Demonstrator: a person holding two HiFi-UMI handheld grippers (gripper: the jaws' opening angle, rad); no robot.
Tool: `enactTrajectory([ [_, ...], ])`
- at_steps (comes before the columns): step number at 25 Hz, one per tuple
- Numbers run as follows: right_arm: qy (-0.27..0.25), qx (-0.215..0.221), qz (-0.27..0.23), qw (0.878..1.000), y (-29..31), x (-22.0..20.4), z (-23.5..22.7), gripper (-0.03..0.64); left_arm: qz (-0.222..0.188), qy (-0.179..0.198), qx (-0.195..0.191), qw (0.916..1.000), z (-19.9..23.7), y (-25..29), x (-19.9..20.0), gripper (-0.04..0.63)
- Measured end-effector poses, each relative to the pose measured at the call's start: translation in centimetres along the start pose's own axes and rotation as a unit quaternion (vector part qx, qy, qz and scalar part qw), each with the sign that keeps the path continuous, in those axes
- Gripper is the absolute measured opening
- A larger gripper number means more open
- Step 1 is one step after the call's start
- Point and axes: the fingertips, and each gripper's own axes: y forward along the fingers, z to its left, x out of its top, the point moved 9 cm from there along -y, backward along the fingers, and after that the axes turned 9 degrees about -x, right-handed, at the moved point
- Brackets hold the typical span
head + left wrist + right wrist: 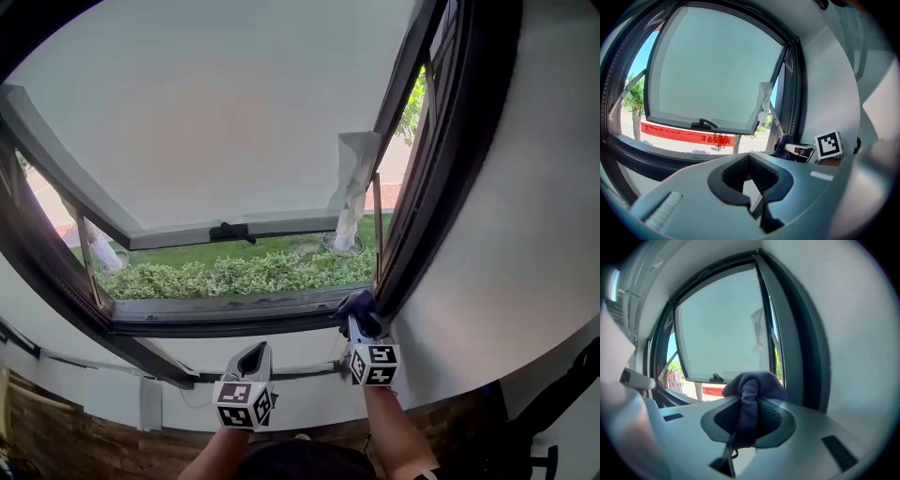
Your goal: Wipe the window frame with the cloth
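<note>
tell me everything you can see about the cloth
The cloth is dark navy and looks like soft, thick fabric. It is bunched into a wad and clamped between the jaws of the right gripper. A rounded fold bulges above the jaws and a narrower strip runs down between the pads, with a loose thread hanging below. In the head view it sits at the lower right corner of the window frame and seems to press against it.
</note>
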Motion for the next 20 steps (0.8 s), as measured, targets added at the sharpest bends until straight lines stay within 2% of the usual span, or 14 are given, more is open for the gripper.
enactTrajectory([
  [5, 0.013, 0.004, -0.055, 0.998, -4.0, 3.2, 1.3, 0.075, -0.014, 0.022, -0.016, 0.9995, -0.9, -0.4, 0.9, 0.008],
  [10, 0.017, -0.005, -0.083, 0.996, -8.4, 3.9, 2.9, 0.077, -0.019, 0.043, -0.039, 0.9981, -1.6, -1.3, 1.8, 0.008],
  [20, 0.015, -0.027, -0.081, 0.996, -14.4, 1.1, 5.3, 0.077, -0.024, 0.055, -0.069, 0.9958, -3.2, -3.2, 0.8, 0.008],
])
